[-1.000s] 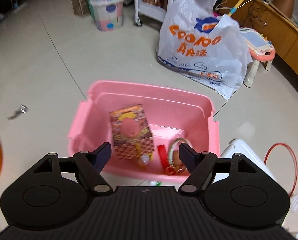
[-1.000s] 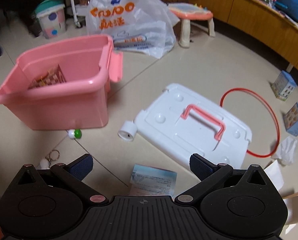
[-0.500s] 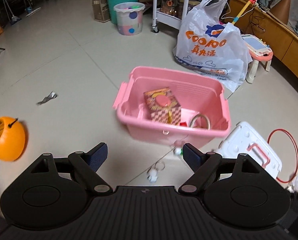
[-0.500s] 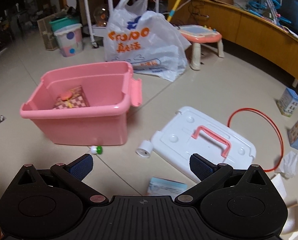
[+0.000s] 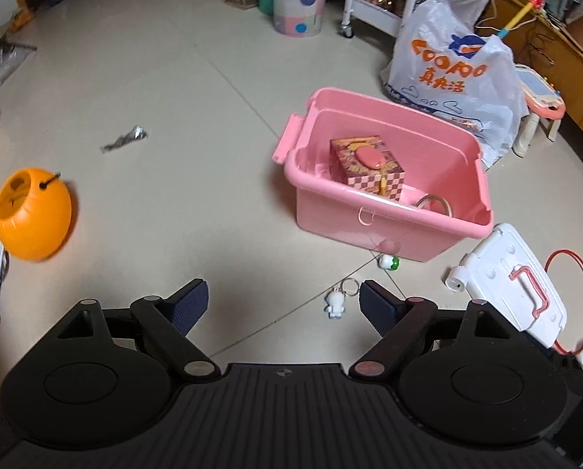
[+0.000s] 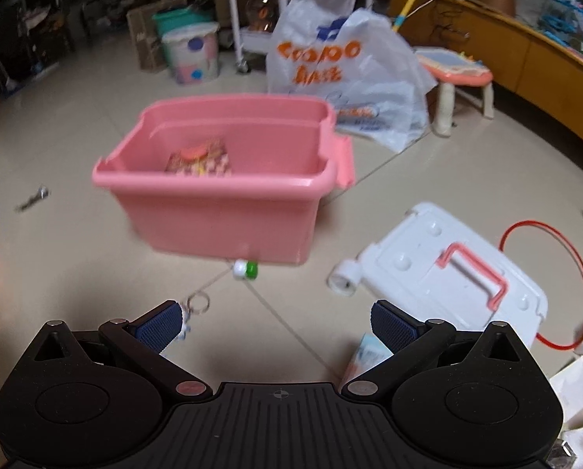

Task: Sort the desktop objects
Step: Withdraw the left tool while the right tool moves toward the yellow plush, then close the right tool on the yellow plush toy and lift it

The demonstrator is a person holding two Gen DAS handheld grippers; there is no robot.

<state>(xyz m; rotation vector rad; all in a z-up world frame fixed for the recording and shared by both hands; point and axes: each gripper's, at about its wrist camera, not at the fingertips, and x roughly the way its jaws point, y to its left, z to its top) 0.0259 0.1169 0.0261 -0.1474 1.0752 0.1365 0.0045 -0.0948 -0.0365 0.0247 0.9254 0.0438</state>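
Note:
A pink storage bin (image 5: 389, 219) stands on the tiled floor; it also shows in the right wrist view (image 6: 221, 211). Inside lie a red checkered box (image 5: 365, 166) and a ring (image 5: 434, 203). A small white figure keychain (image 5: 335, 305) lies on the floor just inside my left gripper's right finger. A white-and-green ball (image 5: 388, 262) sits by the bin's base, seen also in the right wrist view (image 6: 245, 269). My left gripper (image 5: 283, 306) is open and empty, above the floor. My right gripper (image 6: 277, 324) is open and empty, facing the bin.
The bin's white lid (image 6: 443, 269) with pink handle lies right of it, beside a red hoop (image 6: 545, 285). An orange round toy (image 5: 31, 215) and a crumpled wrapper (image 5: 125, 142) lie left. A white shopping bag (image 5: 455, 74), small toy table (image 6: 457, 72) and buckets stand behind.
My left gripper has pulled back and swung left from over the bin, so the bin now sits farther off to the right. My right gripper's view has shifted left toward the bin.

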